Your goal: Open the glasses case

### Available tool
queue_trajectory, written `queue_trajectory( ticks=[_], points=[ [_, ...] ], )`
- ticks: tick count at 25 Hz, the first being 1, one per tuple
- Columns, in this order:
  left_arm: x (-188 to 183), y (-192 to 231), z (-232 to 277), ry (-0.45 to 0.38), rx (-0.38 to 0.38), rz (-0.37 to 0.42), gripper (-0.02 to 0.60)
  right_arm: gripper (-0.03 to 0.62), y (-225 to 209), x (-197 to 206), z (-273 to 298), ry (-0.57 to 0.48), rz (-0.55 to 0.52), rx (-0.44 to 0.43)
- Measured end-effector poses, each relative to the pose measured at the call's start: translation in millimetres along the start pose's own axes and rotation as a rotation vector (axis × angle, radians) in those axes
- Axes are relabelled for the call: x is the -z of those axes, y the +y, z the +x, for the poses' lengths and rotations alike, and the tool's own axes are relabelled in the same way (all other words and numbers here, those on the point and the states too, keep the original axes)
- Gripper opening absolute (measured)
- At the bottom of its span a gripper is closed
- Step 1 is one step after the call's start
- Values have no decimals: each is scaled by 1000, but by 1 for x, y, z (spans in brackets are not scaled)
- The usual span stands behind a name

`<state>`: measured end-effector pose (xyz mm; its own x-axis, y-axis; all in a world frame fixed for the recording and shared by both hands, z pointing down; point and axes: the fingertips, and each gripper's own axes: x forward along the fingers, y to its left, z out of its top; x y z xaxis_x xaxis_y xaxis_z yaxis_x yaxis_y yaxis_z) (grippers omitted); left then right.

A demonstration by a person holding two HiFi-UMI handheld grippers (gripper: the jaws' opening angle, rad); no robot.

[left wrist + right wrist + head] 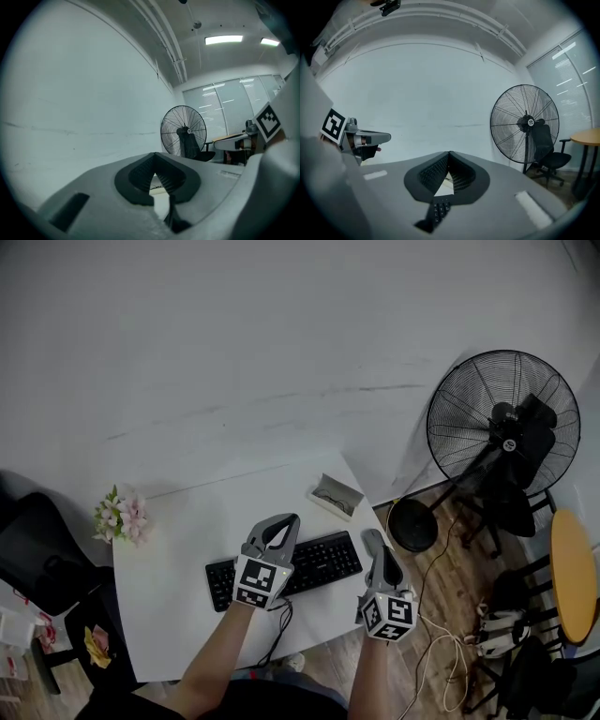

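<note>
The glasses case (pixel 336 495), a small grey oblong box, lies near the far right corner of the white table (pixel 178 549). My left gripper (pixel 288 520) hovers over the keyboard, short of the case and to its left, jaws shut with nothing between them. My right gripper (pixel 369 536) is held off the table's right edge, nearer to me than the case, also shut and empty. In the left gripper view the pads (pixel 140 173) meet at their tips; in the right gripper view the pads (pixel 433 172) do the same. Neither gripper view shows the case.
A black keyboard (pixel 281 570) lies under the left gripper. Pink flowers (pixel 120 517) stand at the table's left corner. A large black standing fan (pixel 502 423) and an office chair are on the right, with a round wooden table (pixel 574 573) and cables (pixel 441 634) on the floor.
</note>
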<state>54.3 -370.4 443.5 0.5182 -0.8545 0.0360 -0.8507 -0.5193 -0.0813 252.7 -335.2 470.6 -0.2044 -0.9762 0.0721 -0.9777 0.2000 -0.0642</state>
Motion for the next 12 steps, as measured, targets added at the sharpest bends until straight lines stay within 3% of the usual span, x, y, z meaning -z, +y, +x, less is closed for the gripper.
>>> queue_trajectory(
  ticks=[12],
  points=[
    [-3,-3,-4,-3,6,15,8,12,4,1,-9,-3,-11,9]
  ],
)
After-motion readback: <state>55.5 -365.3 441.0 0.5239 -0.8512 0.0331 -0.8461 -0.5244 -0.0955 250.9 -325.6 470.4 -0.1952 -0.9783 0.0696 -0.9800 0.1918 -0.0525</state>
